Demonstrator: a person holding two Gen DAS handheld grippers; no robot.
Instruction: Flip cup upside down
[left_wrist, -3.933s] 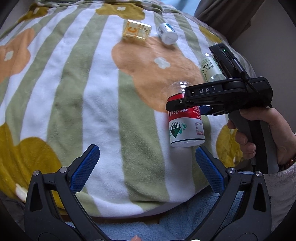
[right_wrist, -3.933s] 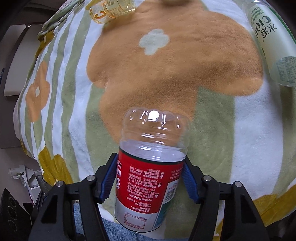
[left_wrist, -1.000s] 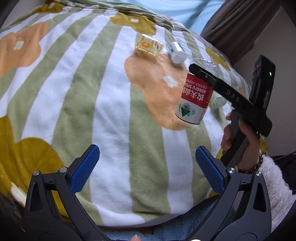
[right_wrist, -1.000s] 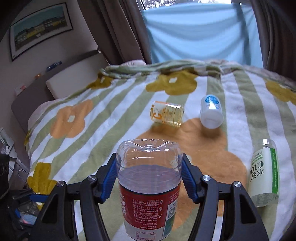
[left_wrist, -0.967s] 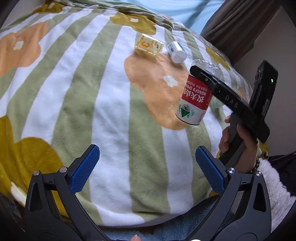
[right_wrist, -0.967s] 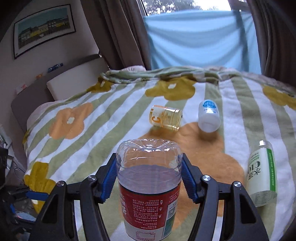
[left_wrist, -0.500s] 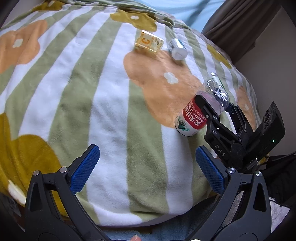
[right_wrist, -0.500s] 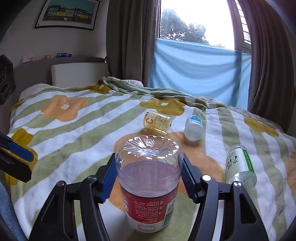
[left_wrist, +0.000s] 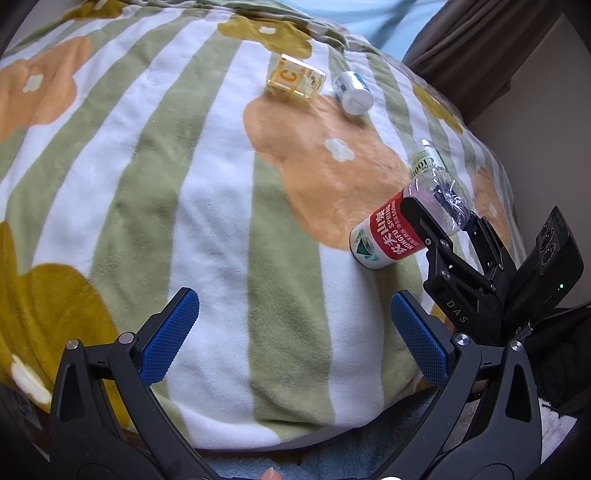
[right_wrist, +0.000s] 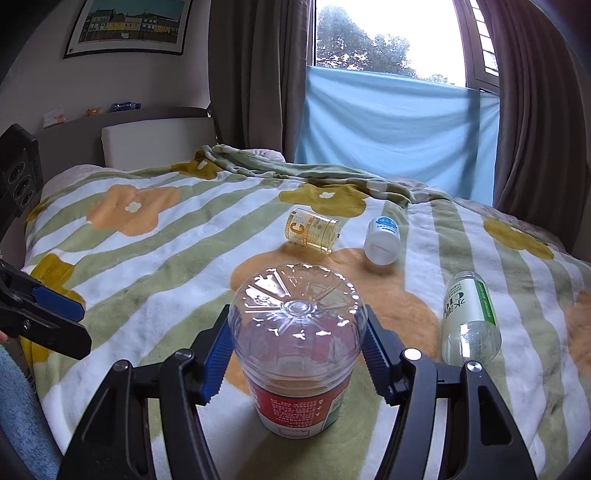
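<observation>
Lowered from mid-air, inverted cup (right_wrist: 297, 347) meets blanket (right_wrist: 177, 258) lower centre, right gripper (right_wrist: 297, 356) clamping it; release next; left gripper (left_wrist: 291, 332) wide.

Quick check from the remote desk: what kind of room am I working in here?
Almost certainly a bedroom. The work surface is a bed covered by a flower-patterned fleece blanket, with a padded headboard against the wall, a framed picture above it, and a curtained window at the far side.
</observation>
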